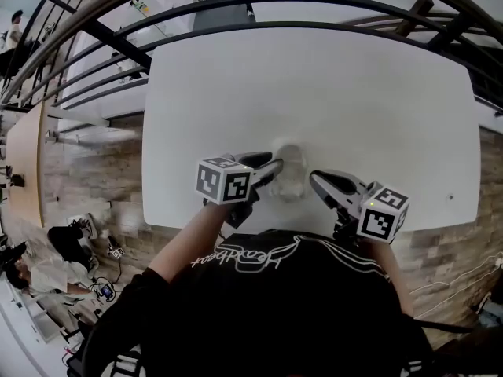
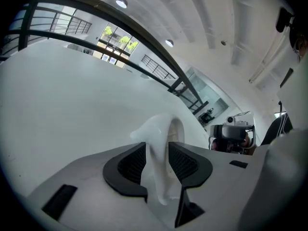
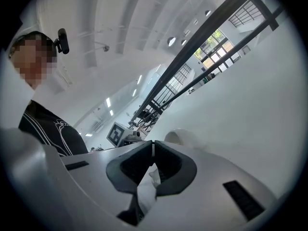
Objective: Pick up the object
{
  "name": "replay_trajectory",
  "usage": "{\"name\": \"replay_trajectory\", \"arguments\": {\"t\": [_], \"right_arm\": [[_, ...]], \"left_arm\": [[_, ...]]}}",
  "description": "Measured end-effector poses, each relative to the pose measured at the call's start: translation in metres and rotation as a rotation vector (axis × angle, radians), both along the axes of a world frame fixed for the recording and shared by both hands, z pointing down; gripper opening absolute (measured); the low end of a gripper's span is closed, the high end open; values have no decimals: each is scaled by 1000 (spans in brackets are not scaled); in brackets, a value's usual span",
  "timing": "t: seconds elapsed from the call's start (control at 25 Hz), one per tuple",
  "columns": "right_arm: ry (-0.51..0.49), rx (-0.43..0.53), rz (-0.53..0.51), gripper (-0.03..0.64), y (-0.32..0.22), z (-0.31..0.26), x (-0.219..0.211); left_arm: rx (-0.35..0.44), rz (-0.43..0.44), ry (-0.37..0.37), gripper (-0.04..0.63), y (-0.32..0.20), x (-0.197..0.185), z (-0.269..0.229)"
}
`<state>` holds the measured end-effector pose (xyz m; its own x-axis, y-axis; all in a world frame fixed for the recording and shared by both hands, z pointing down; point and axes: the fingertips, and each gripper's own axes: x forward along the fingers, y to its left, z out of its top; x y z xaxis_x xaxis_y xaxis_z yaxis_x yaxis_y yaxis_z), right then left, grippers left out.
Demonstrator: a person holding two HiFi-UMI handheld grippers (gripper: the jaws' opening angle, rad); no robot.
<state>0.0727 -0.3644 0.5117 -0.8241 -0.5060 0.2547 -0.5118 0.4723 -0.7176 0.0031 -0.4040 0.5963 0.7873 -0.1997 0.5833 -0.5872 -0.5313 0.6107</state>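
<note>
A white, slightly see-through cup-like object (image 1: 289,171) rests on the white table (image 1: 338,93) close to its near edge. My left gripper (image 1: 271,168) is at the object's left side. In the left gripper view the object's thin wall (image 2: 161,129) stands between the two dark pads of the left gripper (image 2: 156,154), which sit very close to it without clearly pressing, so the jaws are open. My right gripper (image 1: 315,180) hovers just right of the object, its fingertips meeting. The right gripper view shows the right gripper (image 3: 153,146) shut on nothing, with the object (image 3: 182,137) a little ahead.
The table's near edge (image 1: 236,228) runs right under both grippers, against the person's dark shirt (image 1: 275,305). Dark curved railings (image 1: 236,6) pass beyond the far side. Left of the table is wood-look floor (image 1: 94,179) with bags and cables on it.
</note>
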Motion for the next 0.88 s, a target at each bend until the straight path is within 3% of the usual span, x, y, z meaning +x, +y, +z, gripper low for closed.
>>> {"name": "replay_trajectory", "arguments": {"t": [0.44, 0.88], "right_arm": [[4, -7, 10, 21, -2, 4, 3], [26, -10, 16, 21, 8, 2, 7]], "left_arm": [[-32, 2, 21, 123, -1, 1, 3], [-15, -23, 9, 110, 2, -1, -3]]}}
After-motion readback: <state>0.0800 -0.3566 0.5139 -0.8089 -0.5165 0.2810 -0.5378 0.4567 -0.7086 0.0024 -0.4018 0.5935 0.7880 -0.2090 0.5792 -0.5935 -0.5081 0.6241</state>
